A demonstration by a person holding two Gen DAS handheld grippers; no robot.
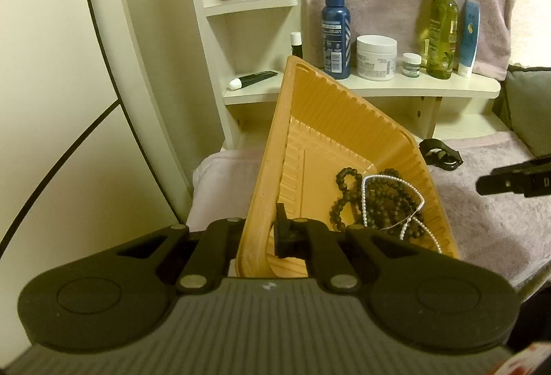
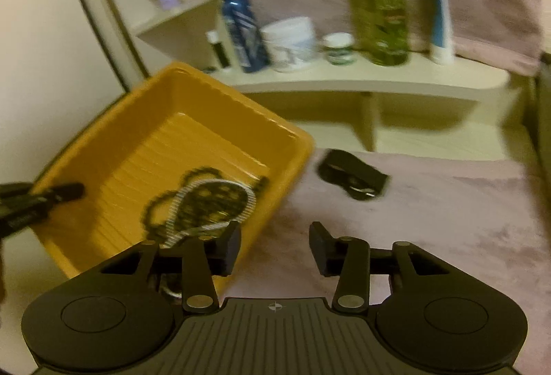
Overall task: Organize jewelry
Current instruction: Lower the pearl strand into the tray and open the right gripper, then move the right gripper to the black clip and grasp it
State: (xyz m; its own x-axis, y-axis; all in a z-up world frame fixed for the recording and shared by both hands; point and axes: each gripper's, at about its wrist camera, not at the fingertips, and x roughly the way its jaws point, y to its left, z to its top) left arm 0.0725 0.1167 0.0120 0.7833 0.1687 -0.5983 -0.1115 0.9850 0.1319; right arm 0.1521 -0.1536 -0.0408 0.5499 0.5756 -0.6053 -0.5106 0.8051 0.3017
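Note:
An orange ribbed tray is tilted up, its near rim clamped in my left gripper. Inside lie dark bead necklaces and a white pearl strand, slid toward the low right side. In the right wrist view the tray is at left with the beads and pearl strand in it, and my left gripper holds its left rim. My right gripper is open and empty, just off the tray's near right corner above the pink towel; it shows in the left wrist view.
A black clip-like object lies on the pink towel right of the tray, also in the right wrist view. A cream shelf behind holds bottles, jars and tubes. A curved white panel stands at left.

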